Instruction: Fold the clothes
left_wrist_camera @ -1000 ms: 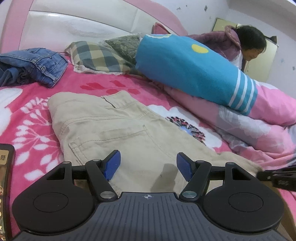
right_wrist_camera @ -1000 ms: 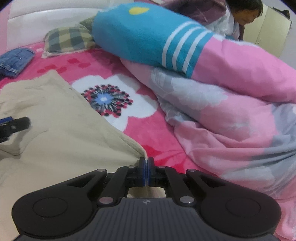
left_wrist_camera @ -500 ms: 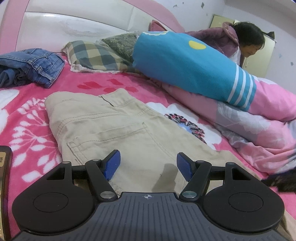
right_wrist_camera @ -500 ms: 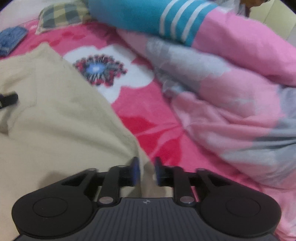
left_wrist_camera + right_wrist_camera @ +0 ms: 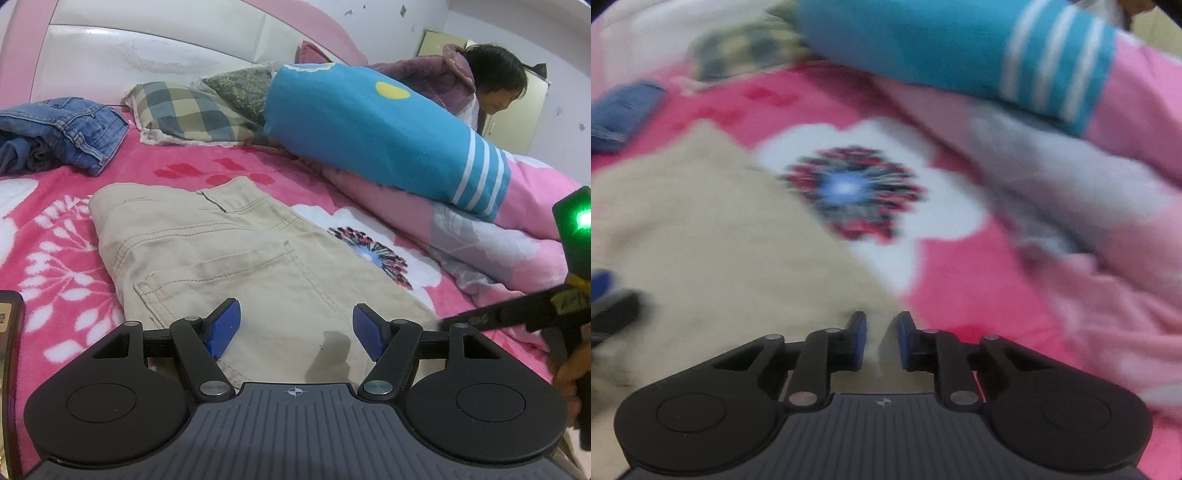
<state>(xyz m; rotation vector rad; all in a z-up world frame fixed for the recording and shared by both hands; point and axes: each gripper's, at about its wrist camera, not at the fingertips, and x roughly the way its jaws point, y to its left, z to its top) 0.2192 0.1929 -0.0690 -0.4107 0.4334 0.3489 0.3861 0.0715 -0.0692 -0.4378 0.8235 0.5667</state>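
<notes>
The left tool gapes wide over the trousers, gripping nothing. The right tool is parted by a narrow gap at the trousers' right edge, holding nothing. The trousers lie flat on the bed. Jeans, pillows and a rolled quilt lie beyond them.
</notes>
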